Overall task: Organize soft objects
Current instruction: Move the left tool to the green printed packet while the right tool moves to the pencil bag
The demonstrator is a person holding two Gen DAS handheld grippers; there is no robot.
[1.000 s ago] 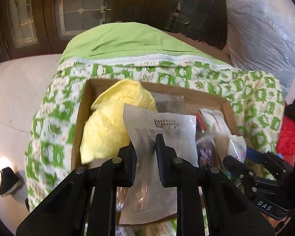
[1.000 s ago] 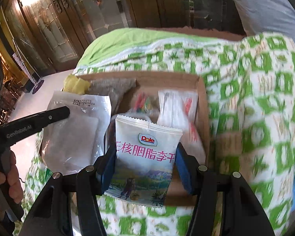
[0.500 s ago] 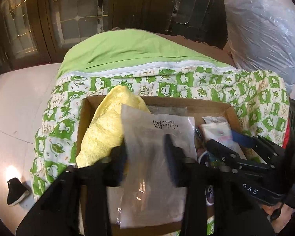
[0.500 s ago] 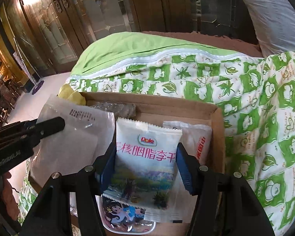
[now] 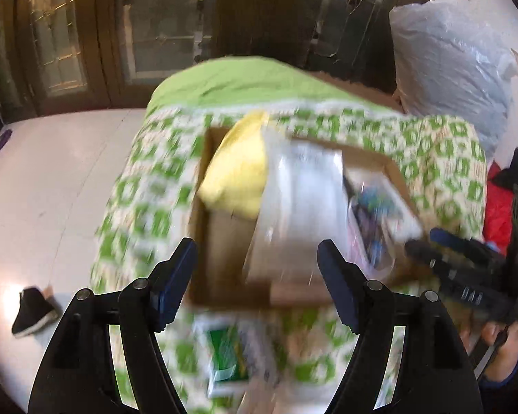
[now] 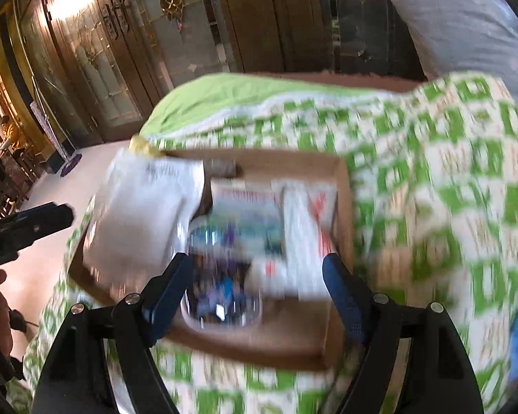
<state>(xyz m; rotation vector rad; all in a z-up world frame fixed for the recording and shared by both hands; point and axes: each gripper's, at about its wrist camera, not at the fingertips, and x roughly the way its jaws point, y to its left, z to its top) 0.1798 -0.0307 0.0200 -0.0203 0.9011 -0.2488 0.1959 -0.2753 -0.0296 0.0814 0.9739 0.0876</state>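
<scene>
quilt [image 5: 145, 207]: green and white squares, it covers the whole bed under the box; the pattern is blurred in both views.
cardboard box [image 5: 203, 241]: open, it lies on the quilt; its long side runs left to right in the right wrist view [image 6: 342, 207].
clear bag [image 5: 300, 207]: it leans in the middle of the box, long axis from the near edge up and away, printed end far; it lies ahead of the left jaws and no pad touches it.
yellow cloth [image 5: 234, 172]: at the far left corner of the box, partly behind the clear bag.
snack packet [image 6: 248, 220]: flat in the box, ahead of the right jaws, not pinched; its print is too blurred to read.
white packet [image 6: 304, 234]: just right of the snack packet, long axis going away.
left gripper [image 5: 257, 276]: jaws spread wide, they have just been opening, nothing between the pads.
right gripper [image 6: 255, 293]: jaws spread, also just opening, free of the packets.
</scene>
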